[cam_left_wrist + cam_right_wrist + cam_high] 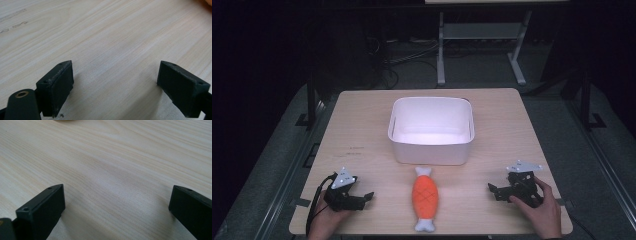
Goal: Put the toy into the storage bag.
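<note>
White bin [431,131] sits ahead, between both. Orange toy [426,198] lies on the counter [362,125] midway, long axis pointing at the bin. Your left hand-held gripper [368,196] and right hand-held gripper [492,189] both gape wide, empty, roughly equally near.

On the table [362,125] the tub [431,131] sits at the middle toward the far side, the toy [425,198] lies just near of it – lengthwise, near edge to far – with the left gripper [368,196] to its left and the right gripper [493,189] to its right.
</note>
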`<state>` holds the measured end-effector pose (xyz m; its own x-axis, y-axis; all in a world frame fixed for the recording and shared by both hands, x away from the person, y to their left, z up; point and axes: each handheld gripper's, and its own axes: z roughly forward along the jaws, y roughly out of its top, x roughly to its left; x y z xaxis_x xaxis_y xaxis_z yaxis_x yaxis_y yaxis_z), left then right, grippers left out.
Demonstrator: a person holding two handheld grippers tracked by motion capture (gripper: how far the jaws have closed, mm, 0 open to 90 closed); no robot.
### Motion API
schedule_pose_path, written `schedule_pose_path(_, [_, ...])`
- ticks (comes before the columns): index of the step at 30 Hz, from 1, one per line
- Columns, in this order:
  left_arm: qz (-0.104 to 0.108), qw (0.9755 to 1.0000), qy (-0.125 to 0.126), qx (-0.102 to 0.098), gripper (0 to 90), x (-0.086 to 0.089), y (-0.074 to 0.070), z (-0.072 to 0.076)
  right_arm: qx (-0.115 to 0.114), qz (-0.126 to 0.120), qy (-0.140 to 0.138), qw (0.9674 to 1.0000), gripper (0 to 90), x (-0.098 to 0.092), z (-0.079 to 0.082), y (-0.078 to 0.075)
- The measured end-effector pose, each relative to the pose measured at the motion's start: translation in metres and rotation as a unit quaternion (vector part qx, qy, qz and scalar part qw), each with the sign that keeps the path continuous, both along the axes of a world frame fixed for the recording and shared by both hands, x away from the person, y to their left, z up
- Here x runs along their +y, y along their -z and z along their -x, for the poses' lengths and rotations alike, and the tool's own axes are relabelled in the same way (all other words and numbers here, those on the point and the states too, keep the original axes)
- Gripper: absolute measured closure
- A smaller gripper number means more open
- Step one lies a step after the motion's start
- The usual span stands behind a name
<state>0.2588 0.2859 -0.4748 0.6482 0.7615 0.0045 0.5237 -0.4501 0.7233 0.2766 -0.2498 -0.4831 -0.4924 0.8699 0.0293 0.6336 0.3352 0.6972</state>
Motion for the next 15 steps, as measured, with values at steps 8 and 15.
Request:
schedule_pose_path(8, [-0.001,1.0000,0.006,-0.002,14.8,0.0016,-0.0006,0.0010,0.001,0.000,0.000,1.0000,0.0,0.0000,0.0001,-0.0002])
schedule_pose_path(15, [-0.009,0.9997,0.022,0.001,34.0,-0.0026,-0.0077,0.0058,0.001,0.000,0.001,1.0000,0.0,0.0001,0.0001,-0.0001])
